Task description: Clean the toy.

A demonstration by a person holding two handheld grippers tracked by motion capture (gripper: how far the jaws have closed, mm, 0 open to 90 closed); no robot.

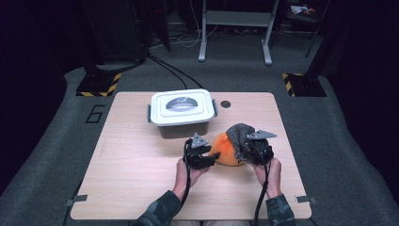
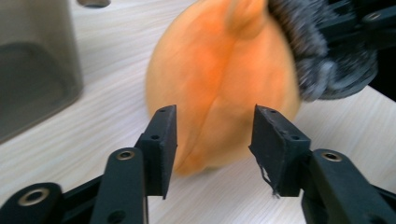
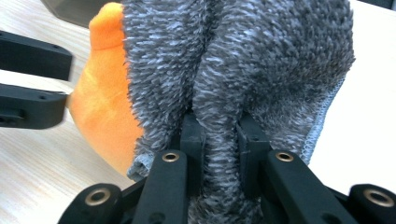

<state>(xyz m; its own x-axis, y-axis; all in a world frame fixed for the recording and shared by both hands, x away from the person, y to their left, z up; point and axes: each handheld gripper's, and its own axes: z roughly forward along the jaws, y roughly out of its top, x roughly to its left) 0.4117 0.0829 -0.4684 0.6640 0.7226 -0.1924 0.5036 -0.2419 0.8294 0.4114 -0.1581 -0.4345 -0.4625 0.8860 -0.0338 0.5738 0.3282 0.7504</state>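
A person is holding a claw in each hand over a pale wooden table (image 1: 136, 165). Between the two claws is lying a cloth (image 1: 229, 146), fuzzy grey on one face and smooth bright orange on the other, bunched into a rounded mound. The right claw (image 3: 219, 140) is pinching a thick fold of the grey side (image 3: 261, 65) tight between its jaws, with the orange side (image 3: 105, 107) bulging out to its left. The left claw (image 2: 212, 135) is standing open, its jaws spread apart just in front of the orange bulge (image 2: 224, 84), not closing on it. Beyond the left claw, further up the table, a grey box with a white lid (image 1: 182, 112) is sitting near the cloth.
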